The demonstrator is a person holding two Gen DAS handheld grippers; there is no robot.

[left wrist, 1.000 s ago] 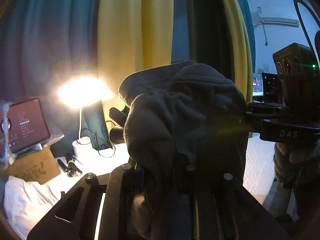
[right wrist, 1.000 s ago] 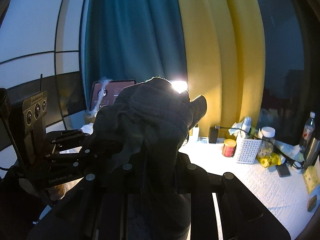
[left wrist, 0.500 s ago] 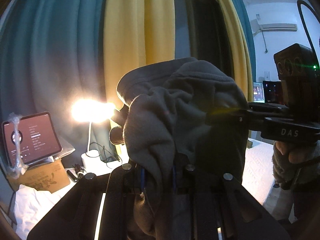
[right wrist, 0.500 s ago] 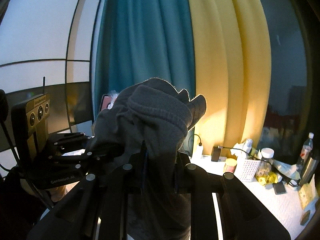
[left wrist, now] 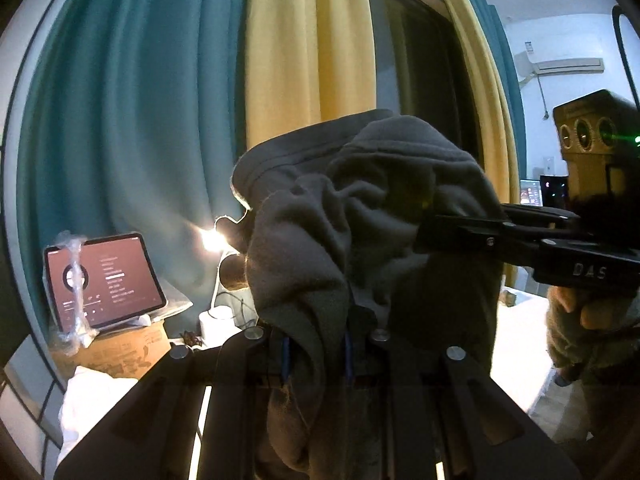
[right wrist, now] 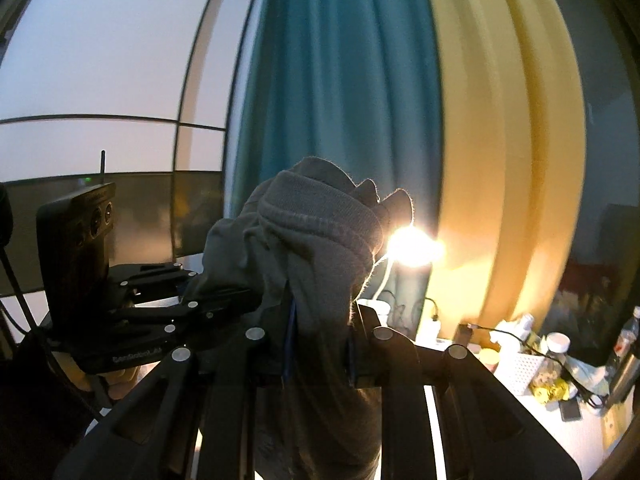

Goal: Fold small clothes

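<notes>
A grey fleece garment (left wrist: 360, 220) hangs bunched in the air between both grippers. In the left wrist view my left gripper (left wrist: 316, 344) is shut on a thick fold of it, and the cloth drapes down over the jaws. My right gripper (left wrist: 428, 232) comes in from the right and bites the same bundle, with a gloved hand (left wrist: 592, 316) behind it. In the right wrist view the garment (right wrist: 312, 240) rises out of my right gripper (right wrist: 320, 344), which is shut on it. The left gripper (right wrist: 248, 300) clamps the cloth from the left.
Teal curtains (left wrist: 132, 140) and yellow curtains (left wrist: 308, 40) hang behind. A lit lamp (right wrist: 416, 246) glares past the cloth. A tablet (left wrist: 104, 280) stands on a cardboard box (left wrist: 116, 352). The white table (right wrist: 560, 432) carries a white basket (right wrist: 520, 364), jars and bottles at the right.
Both grippers have risen with the garment still clamped. The table, lamp and tablet have dropped lower in both views, and more curtain and wall shows above.
</notes>
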